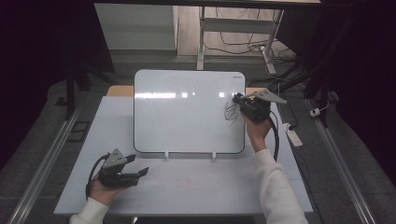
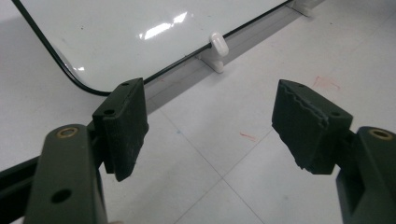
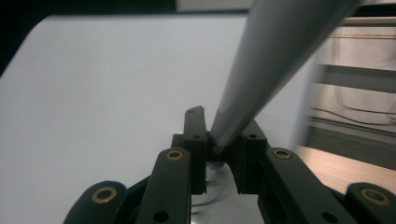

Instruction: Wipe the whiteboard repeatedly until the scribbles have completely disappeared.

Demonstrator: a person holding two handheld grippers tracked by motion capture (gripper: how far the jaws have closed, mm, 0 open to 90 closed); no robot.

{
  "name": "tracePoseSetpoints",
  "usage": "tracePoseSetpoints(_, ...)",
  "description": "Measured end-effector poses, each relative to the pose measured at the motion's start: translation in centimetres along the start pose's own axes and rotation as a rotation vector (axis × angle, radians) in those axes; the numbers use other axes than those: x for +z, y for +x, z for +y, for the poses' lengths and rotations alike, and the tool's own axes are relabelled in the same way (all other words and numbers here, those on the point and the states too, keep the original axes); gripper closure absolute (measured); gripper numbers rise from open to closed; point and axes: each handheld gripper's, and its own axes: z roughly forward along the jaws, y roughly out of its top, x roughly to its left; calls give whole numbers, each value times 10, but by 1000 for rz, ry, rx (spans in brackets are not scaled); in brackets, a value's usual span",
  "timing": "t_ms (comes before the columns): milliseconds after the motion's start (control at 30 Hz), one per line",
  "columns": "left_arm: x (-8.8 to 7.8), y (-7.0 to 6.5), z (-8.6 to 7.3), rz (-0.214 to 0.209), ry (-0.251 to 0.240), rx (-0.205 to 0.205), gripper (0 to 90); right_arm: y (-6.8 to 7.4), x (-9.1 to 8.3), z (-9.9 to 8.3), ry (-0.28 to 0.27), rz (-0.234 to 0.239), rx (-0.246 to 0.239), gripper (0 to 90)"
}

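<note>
In the high view, a whiteboard (image 1: 187,109) stands tilted on two small white feet on the pale desk (image 1: 196,186). Near its right edge sits a black scribble (image 1: 230,111). The right claw (image 1: 239,99), held up in the person's right hand (image 1: 258,127), is at the board's right edge, right at the scribble. The left claw (image 1: 140,165) rests low on the desk in front of the board's lower left corner, well apart from the scribble, held by the left hand (image 1: 105,186).

In the left gripper view, the left claw (image 2: 210,123) is spread wide with nothing between its black jaws. Beyond it lie the desk's white surface (image 2: 233,154) with faint red marks, the board's rounded black-edged corner (image 2: 116,37) and one white foot (image 2: 218,44).

In the right gripper view, the right claw (image 3: 223,140) is pressed together on a grey tapered stick, apparently a marker (image 3: 275,51), which rises from between the jaws toward the upper right, blurred. The whiteboard's pale face (image 3: 102,93) spreads behind. Dark strokes of the scribble (image 3: 212,184) show just below the jaws.
</note>
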Motion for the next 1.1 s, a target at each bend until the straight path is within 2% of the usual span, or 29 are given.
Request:
tracePoseSetpoints(33,0,0,0,2,2,-3,276,18,6,-5,40,63,-92,780)
tracePoseSetpoints(67,1,1,0,2,3,-3,276,18,6,-5,40,63,-92,780)
tracePoseSetpoints(100,0,0,0,2,3,-3,276,12,6,-2,31,47,-83,780)
tracePoseSetpoints(133,0,0,-1,2,3,0,276,12,6,-2,31,47,-83,780)
tracePoseSetpoints(200,-1,-1,-1,3,0,4,276,-4,0,3,-21,-25,5,780)
tracePoseSetpoints(233,-2,-1,0,4,-2,4,276,-7,0,3,-29,-27,26,780)
tracePoseSetpoints(267,-2,-1,0,4,-4,2,276,5,3,1,11,8,-34,780)
tracePoseSetpoints(333,-1,1,-1,4,0,-5,276,22,7,-5,66,80,-123,780)
tracePoseSetpoints(367,-1,1,-1,5,1,-5,276,24,6,-5,76,77,-161,780)
tracePoseSetpoints(400,0,1,-1,5,2,-4,276,18,4,-3,69,61,-146,780)
tracePoseSetpoints(433,0,1,-1,5,2,-4,276,8,0,0,37,12,-92,780)
tracePoseSetpoints(467,0,0,-1,5,3,0,276,-3,-4,1,5,-18,-21,780)
tracePoseSetpoints(500,-1,-1,-1,4,1,3,276,-3,-4,1,5,-18,-21,780)
tracePoseSetpoints(533,-1,-1,-1,3,-1,6,276,-2,-4,-3,5,-10,14,779)
tracePoseSetpoints(567,-1,-2,0,2,-1,6,276,-2,-4,-3,5,-10,14,779)
tracePoseSetpoints(600,0,-1,0,4,0,4,276,22,2,-10,61,60,-109,780)
tracePoseSetpoints(633,0,-1,0,3,2,1,276,31,4,-12,80,71,-165,780)
tracePoseSetpoints(667,1,0,0,5,5,0,276,31,3,-11,82,65,-181,780)
tracePoseSetpoints(700,1,-1,0,6,6,2,276,31,3,-11,82,65,-181,780)
tracePoseSetpoints(733,1,-1,0,5,6,3,276,24,2,-8,64,54,-144,780)
tracePoseSetpoints(767,0,-2,-1,4,5,6,276,1,-5,-2,5,-24,-45,780)
tracePoseSetpoints(800,0,-3,-1,3,2,7,276,1,-5,-2,5,-24,-45,780)
tracePoseSetpoints(833,-1,-3,-1,2,1,7,276,-12,-8,0,-27,-50,26,779)
tracePoseSetpoints(933,0,0,0,3,1,2,277,-4,-4,-2,-16,-28,3,779)
tracePoseSetpoints(1000,0,0,-1,4,5,-1,276,14,1,-7,39,50,-67,779)
tracePoseSetpoints(1033,0,0,-1,4,3,-1,277,21,1,-10,64,64,-138,780)
tracePoseSetpoints(1067,0,0,-1,3,3,0,277,21,1,-10,64,64,-138,780)
tracePoseSetpoints(1100,0,-1,-1,4,4,3,277,16,-1,-9,57,58,-114,780)
